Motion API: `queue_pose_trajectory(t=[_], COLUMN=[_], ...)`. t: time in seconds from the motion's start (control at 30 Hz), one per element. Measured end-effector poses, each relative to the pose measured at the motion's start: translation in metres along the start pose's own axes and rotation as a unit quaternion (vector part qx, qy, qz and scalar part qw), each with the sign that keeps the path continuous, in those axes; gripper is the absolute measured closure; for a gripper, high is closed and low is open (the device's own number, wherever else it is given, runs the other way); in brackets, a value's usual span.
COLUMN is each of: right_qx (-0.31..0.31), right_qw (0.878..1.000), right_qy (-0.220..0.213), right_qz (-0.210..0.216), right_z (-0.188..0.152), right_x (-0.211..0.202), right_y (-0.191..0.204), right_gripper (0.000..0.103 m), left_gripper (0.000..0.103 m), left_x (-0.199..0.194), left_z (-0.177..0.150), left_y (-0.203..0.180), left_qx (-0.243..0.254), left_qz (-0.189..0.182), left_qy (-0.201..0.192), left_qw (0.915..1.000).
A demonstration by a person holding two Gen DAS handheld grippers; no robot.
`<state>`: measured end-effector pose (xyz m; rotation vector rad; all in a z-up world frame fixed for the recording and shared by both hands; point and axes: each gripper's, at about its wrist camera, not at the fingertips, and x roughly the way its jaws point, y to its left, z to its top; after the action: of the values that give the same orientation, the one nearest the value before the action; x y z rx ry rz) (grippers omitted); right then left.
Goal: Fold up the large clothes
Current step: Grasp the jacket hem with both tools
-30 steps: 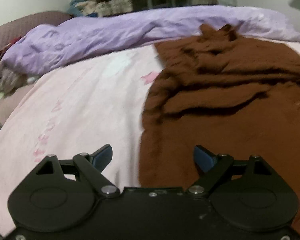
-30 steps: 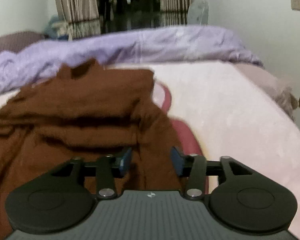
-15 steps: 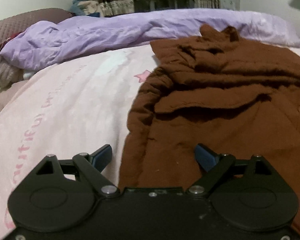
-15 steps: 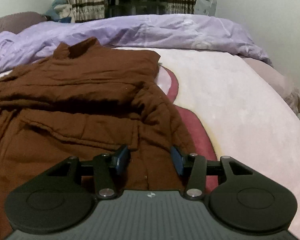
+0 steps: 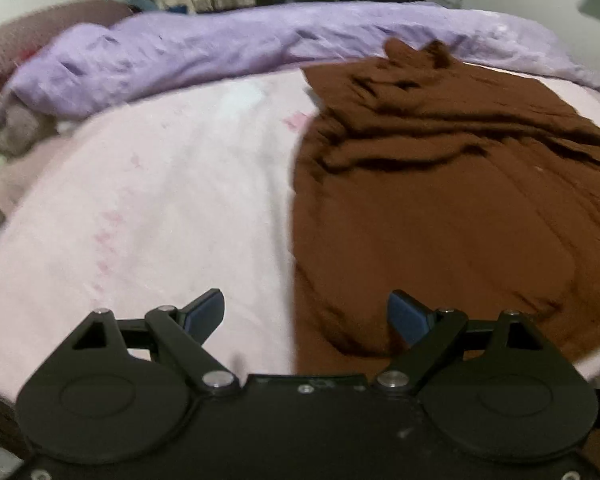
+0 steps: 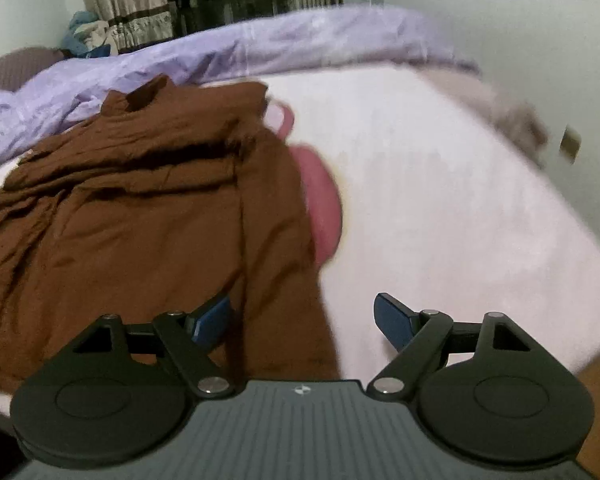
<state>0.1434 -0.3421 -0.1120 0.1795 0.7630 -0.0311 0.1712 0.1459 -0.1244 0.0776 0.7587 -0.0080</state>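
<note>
A large brown garment [image 5: 460,200] lies spread on the pink bed sheet [image 5: 160,200], collar at the far end. My left gripper [image 5: 306,300] hovers over its near left edge, which runs between the wide-apart jaws as they close a little. No pad touches the cloth. In the right wrist view the garment [image 6: 140,220] fills the left half. My right gripper [image 6: 302,304] hangs over its near right edge with jaws opening. Its left finger [image 6: 212,320] is above the cloth and the right one above the sheet [image 6: 440,200], gripping nothing.
A crumpled purple duvet [image 5: 220,52] [image 6: 260,44] lies across the far end of the bed. A brownish pillow [image 5: 40,28] sits far left. A red printed patch [image 6: 324,200] shows beside the garment. Curtains and a wall stand behind. The bed's near edge shows at both lower corners.
The right gripper's jaws have spread from half-closed to wide and it slid right toward the garment's edge. The left gripper drew back and left. Both views are now blurred.
</note>
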Motion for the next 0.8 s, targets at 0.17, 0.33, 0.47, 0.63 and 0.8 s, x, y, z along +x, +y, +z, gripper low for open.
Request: queue_pose_trajectory(t=[0.17,0.33,0.47,0.63,0.8], right_qx=[0.012,-0.032,-0.038,-0.034,-0.02], right_qw=[1.0,0.999,0.999,0.998,0.995], right_qy=[0.013,0.009,-0.017,-0.054,-0.095], right_qz=[0.008,-0.015,-0.015,0.022,0.007], right_z=[-0.01,-0.017,-0.021,-0.024,-0.022], right_x=[0.0,0.008,0.01,-0.015,-0.051], right_y=[0.01,0.027,0.031,0.032,0.03], right_gripper=[0.008,0.001,0.02,0.081,0.09], left_gripper=[0.011,0.01,0.023,0.083,0.085], left_x=[0.023,0.032,0.028,0.002,-0.023], left_z=[-0.013,-0.008,-0.009,-0.011,-0.009], left_y=[-0.02,-0.021,-0.027,-0.04,-0.036], left_qx=[-0.017,-0.042,-0.021,0.005,0.019], left_qz=[0.011,0.006,0.01,0.028,0.046], left_qy=[0.038,0.05,0.026,-0.014,-0.036], left_qw=[0.9991,0.9978,0.9994,0.9995,0.9981])
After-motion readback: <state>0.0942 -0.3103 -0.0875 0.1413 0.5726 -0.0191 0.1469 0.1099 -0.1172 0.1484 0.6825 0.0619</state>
